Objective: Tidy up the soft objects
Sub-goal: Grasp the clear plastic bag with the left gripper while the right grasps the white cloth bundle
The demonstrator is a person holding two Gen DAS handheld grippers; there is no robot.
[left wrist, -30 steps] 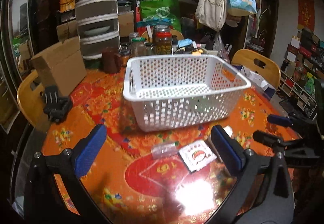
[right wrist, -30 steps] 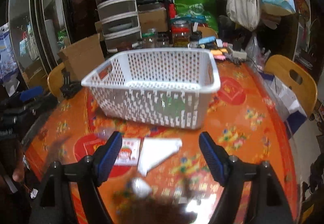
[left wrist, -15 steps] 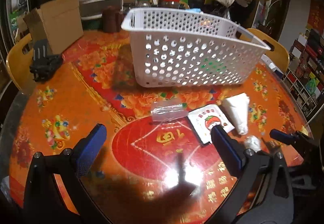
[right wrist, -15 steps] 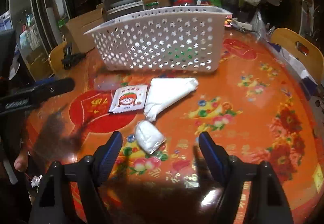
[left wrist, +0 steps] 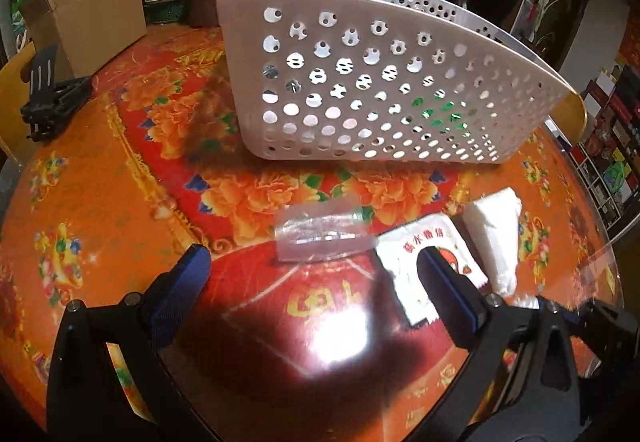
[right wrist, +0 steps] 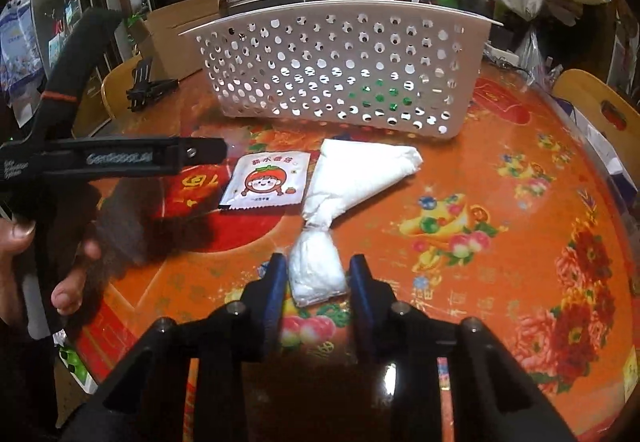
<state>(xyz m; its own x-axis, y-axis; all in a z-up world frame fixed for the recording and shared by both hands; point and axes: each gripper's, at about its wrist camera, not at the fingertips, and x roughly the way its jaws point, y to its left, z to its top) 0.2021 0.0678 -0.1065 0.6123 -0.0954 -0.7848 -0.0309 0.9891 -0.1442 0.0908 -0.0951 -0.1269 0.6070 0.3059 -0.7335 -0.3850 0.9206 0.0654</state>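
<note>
Right tool (right wrist: 318, 262) down low over the table (right wrist: 500, 202) now, and closing: wide apart a second ago and hovering above the spread of items, now drawn narrow around the knotted lower bulb of the white bag (right wrist: 352, 178). Blue pads (right wrist: 279, 282) lying against the bulb on either side; hard to say through the fisheye how firmly pressed, but apparently a grip just being made. Rest of the bag trailing away toward the basket (right wrist: 340, 62), twisted at the neck, flat on the table and not lifted. Left tool (left wrist: 312, 262) also dropped a good way over the same second, from a high view over the basket's rim to a low one facing its perforated side. Gaping wide and holding nothing, with the clear packet (left wrist: 324, 238) lying untouched just ahead, between the lines of its two fingers. Sachet (left wrist: 420, 246) with the cartoon tomato just beside that packet, partly hidden behind the left tool's right finger, and just beside the bag's broad end. None of these three in the basket yet, though something green showing through its holes. For the task: approach over, first pick-up at hand on the right, probably a lift and carry to the basket to follow. Left side lined up for the packet but a step behind.
</note>
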